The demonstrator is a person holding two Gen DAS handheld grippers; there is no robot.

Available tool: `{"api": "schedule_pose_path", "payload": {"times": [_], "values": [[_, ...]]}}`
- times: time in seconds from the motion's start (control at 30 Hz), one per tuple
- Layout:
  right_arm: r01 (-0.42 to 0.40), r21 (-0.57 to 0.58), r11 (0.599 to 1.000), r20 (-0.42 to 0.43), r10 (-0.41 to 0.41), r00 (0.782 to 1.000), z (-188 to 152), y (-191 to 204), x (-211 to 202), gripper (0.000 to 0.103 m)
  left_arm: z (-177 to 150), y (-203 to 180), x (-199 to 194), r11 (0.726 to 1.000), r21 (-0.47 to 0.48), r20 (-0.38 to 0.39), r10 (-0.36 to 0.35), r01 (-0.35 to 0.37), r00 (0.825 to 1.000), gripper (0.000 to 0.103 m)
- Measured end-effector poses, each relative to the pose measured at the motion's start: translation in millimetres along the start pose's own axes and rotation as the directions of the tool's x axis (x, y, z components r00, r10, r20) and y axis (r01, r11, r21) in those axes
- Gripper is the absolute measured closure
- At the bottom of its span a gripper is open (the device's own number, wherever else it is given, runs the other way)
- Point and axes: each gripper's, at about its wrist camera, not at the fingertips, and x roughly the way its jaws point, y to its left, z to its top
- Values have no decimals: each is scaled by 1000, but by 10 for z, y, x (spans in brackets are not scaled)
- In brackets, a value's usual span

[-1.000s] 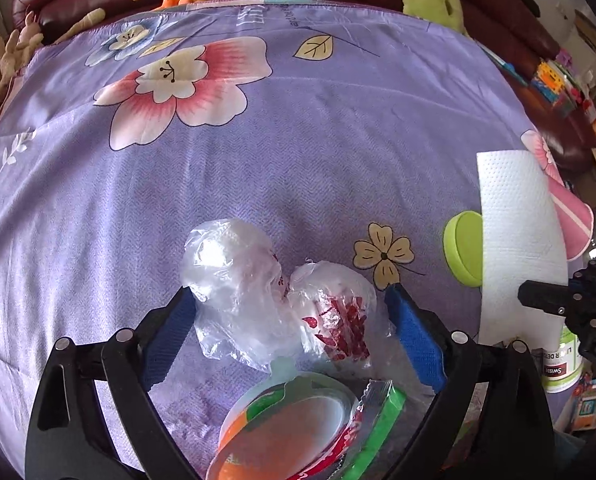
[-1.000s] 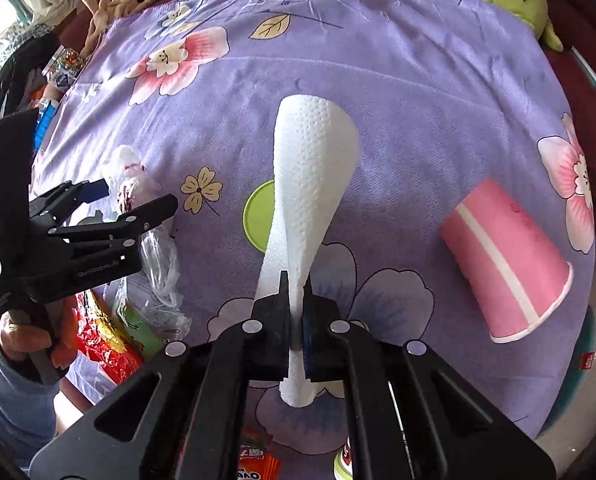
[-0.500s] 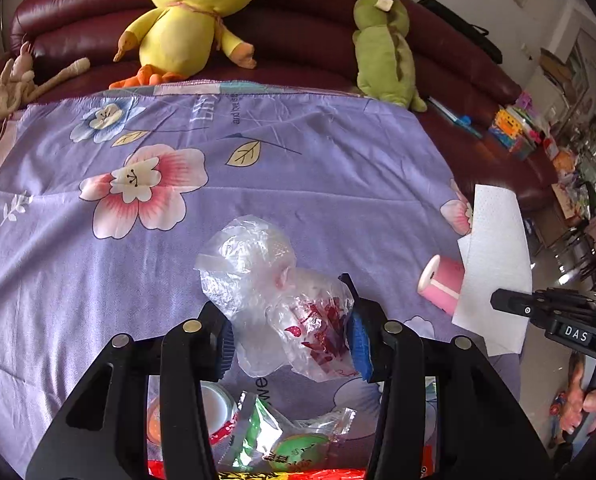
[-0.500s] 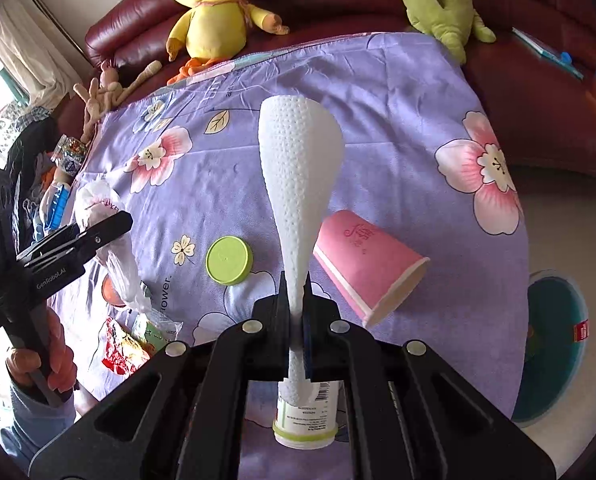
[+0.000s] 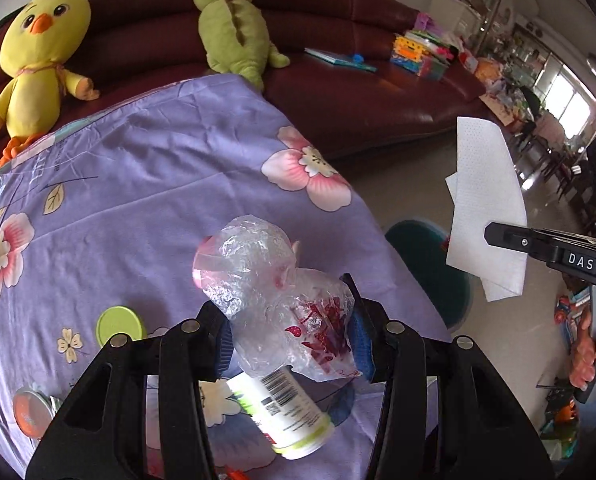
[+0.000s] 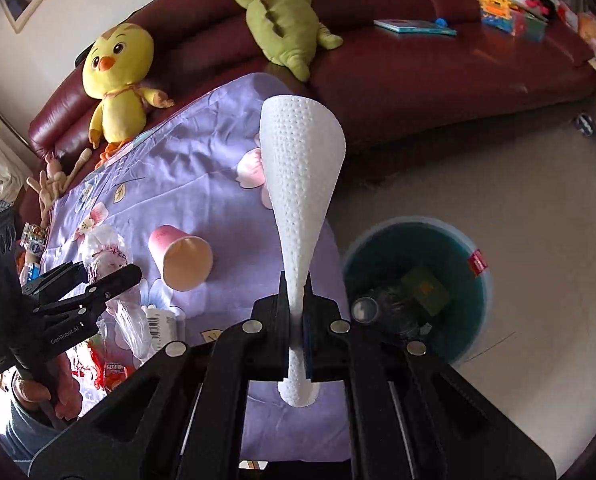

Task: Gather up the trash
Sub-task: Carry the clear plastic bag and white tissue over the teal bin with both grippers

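Note:
My left gripper (image 5: 288, 320) is shut on a crumpled clear plastic bag (image 5: 274, 296) with red print, held above the purple flowered cloth (image 5: 138, 184). My right gripper (image 6: 296, 298) is shut on a white paper towel (image 6: 301, 184) that stands up from its jaws; the towel also shows in the left wrist view (image 5: 483, 208). A teal trash bin (image 6: 469, 256) with trash in it stands on the floor right of the table, just right of my right gripper. The left gripper and bag show at the left of the right wrist view (image 6: 98, 276).
On the cloth lie a pink paper cup (image 6: 180, 256), a white bottle with barcode (image 5: 278, 404), a green lid (image 5: 120, 322), an orange lid (image 5: 30, 410) and snack wrappers (image 6: 110, 368). A dark red sofa (image 6: 417, 64) with a yellow chick toy (image 6: 114, 76) and a green toy (image 6: 282, 12) stands behind.
Both grippers have risen and swung right toward the table's right edge. The trash bin has come into view. The bag and the towel stay gripped.

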Motion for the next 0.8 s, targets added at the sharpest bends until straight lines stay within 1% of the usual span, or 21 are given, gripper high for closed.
{"api": "schedule_pose_path", "payload": {"times": [0.13, 0.23, 0.33, 0.47, 0.7, 0.77, 0.8], "values": [[35, 83, 996, 25, -37, 999, -147, -586, -125, 98, 114, -600, 317, 995, 84, -42, -42, 46, 998, 55], [37, 135, 990, 23, -41, 999, -236, -937, -131, 98, 165, -961, 539, 989, 133, -72, -54, 63, 996, 54], [31, 176, 984, 23, -36, 999, -271, -1214, -125, 98, 186, -1278, 744, 981, 183, -100, -51, 69, 994, 54], [32, 198, 980, 10, -35, 999, -293, -1437, -72, 98, 209, -1597, 1017, 973, 219, -136, -38, 68, 990, 53], [36, 226, 973, -5, -35, 999, -285, -1671, 1, 96, 198, -1935, 1443, 962, 264, -191, -26, 77, 981, 52], [40, 232, 972, -11, -38, 999, -281, -1725, 10, 96, 192, -2017, 1555, 957, 279, -200, -20, 76, 980, 48], [42, 234, 971, -13, -40, 999, -278, -1746, 19, 96, 190, -2043, 1607, 956, 284, -204, -17, 76, 979, 43]]}}
